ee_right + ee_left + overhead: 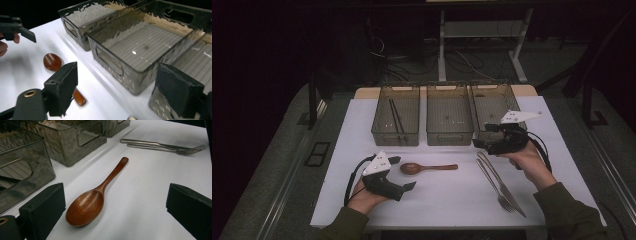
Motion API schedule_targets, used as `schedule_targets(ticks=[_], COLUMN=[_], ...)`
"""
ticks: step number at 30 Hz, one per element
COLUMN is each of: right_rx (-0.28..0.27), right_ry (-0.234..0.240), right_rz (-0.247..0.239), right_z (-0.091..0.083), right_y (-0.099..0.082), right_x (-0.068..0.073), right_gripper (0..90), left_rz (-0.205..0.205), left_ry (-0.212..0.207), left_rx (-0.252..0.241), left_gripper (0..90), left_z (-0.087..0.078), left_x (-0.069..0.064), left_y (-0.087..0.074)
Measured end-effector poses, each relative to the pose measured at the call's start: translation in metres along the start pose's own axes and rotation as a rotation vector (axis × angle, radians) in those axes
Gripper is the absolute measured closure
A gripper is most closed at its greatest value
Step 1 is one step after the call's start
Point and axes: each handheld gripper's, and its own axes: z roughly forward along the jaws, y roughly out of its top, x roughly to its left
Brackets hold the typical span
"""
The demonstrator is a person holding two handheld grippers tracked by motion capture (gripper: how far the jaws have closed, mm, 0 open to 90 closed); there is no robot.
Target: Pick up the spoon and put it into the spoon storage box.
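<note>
On white bench (pixel 437 200), wooden spoon (pixel 427 168) lying flat between hands, bowl toward left gripper (pixel 404 172). Left gripper resting just beside spoon bowl, jaws standing wide, gripping nothing. Right gripper (pixel 476 142) hovering at near edge of right bin (pixel 492 102), jaws gaping, empty. Fork (pixel 497 184) and knife (pixel 502 180) lying together near right hand.

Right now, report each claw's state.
Left claw: open, empty, wooden spoon lying between its jaws.
Right claw: open, empty, near the middle bin.
</note>
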Motion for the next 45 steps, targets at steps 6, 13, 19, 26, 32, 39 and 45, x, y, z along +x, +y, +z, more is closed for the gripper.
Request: schedule_targets(ticks=[6, 13, 19, 26, 32, 39, 45], right_rx=[-0.007, 0.011, -0.006, 0.014, -0.002, 0.018, 0.020], right_ry=[-0.005, -0.029, -0.049, -0.068, -0.088, -0.087, -0.093], right_rz=[0.005, 0.003, 0.005, -0.005, 0.019, 0.008, 0.018], right_z=[-0.015, -0.024, -0.032, -0.040, -0.049, -0.056, -0.057], right_y=[-0.018, -0.040, -0.057, -0.078, -0.091, -0.103, -0.105], right_x=[0.001, 0.006, 0.010, 0.012, 0.012, 0.017, 0.016], right_gripper=[17.6, 17.6, 16.4, 16.4, 16.4, 16.3, 16.4], left_rz=[-0.005, -0.008, -0.006, -0.007, -0.002, -0.007, 0.002], left_ry=[0.005, 0.010, 0.010, 0.014, 0.014, 0.005, -0.008], left_rx=[-0.005, -0.010, -0.009, -0.011, -0.009, -0.020, -0.016], left_gripper=[1.2, 1.2, 1.2, 1.7, 4.5, 13.6, 21.0], left_z=[-0.002, -0.004, -0.004, -0.005, -0.005, -0.006, -0.002], left_x=[-0.002, -0.002, -0.001, -0.002, -0.001, 0.002, 0.006], left_y=[0.000, 0.000, 0.000, 0.000, 0.000, 0.004, 0.012])
